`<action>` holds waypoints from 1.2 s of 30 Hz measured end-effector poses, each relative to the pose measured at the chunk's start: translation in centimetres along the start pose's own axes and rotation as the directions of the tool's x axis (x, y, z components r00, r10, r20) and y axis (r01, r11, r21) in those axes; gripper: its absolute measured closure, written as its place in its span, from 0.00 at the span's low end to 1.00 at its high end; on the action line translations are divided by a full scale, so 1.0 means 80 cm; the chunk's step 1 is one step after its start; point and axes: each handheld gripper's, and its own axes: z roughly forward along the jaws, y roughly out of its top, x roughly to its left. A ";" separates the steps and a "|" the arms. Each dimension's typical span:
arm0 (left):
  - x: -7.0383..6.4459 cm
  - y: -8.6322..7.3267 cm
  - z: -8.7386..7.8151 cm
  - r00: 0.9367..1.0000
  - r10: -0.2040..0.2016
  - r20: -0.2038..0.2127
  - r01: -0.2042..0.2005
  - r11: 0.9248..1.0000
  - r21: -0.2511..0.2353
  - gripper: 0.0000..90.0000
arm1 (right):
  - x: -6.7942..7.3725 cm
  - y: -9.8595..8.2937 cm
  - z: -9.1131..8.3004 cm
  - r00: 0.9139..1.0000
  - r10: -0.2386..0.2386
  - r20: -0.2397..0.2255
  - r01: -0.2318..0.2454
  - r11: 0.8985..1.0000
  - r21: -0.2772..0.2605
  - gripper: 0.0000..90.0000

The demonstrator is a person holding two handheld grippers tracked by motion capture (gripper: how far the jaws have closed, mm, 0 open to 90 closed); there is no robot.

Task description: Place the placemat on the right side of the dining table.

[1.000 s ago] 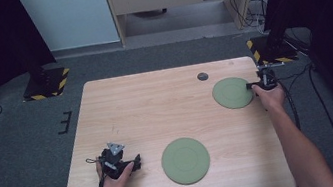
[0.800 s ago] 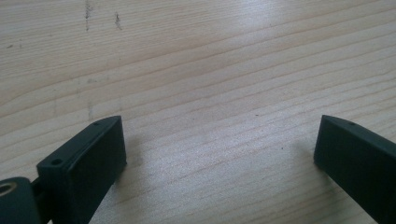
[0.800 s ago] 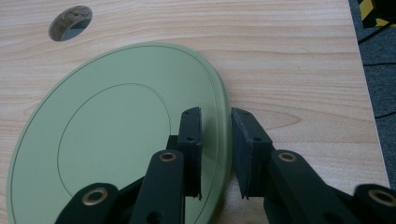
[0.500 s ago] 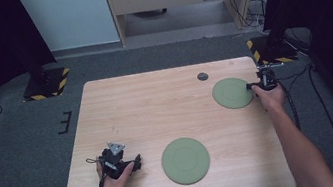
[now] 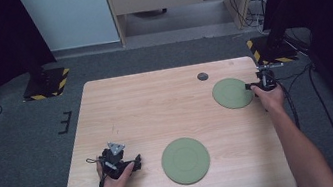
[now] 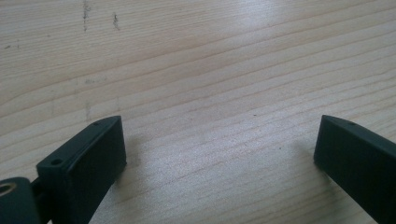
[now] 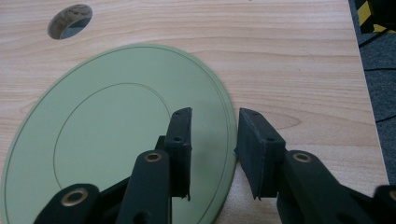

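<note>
The right gripper [image 7: 214,154], half closed, straddles the rim of the plate [image 7: 116,135] by the table's [image 5: 156,105] right edge, not yet gripping. The left gripper [image 6: 219,154] rests wide open and empty.

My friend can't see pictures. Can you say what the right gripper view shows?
The right tool straddles the rim of a flat green plate, one jaw over the plate and one outside it, a gap between them. The plate lies on a wooden table with a round hole.
</note>
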 end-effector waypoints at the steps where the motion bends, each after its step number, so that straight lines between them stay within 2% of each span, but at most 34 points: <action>1: 0.000 0.000 0.000 1.000 0.000 0.000 0.000 1.000 0.000 0.02 | 0.001 0.000 0.000 1.000 0.002 -0.001 -0.002 1.000 0.000 0.73; 7: 0.000 0.000 0.000 1.000 0.000 0.000 0.000 1.000 0.000 0.02 | 0.006 0.002 -0.002 1.000 0.001 -0.012 -0.001 1.000 -0.016 0.64; 22: 0.000 0.000 0.000 1.000 0.001 0.000 -0.001 1.000 0.000 0.02 | 0.029 0.011 -0.013 0.999 -0.002 -0.054 -0.001 0.999 -0.054 0.25; 30: 0.000 0.000 0.000 1.000 0.001 0.001 -0.001 1.000 0.000 0.02 | 0.041 0.013 -0.030 0.996 -0.015 -0.083 0.008 0.997 -0.083 0.15; 36: 0.000 0.000 0.000 1.000 0.001 0.002 -0.001 1.000 0.000 0.02 | 0.052 0.012 -0.042 0.996 -0.036 -0.078 0.028 0.995 -0.096 0.11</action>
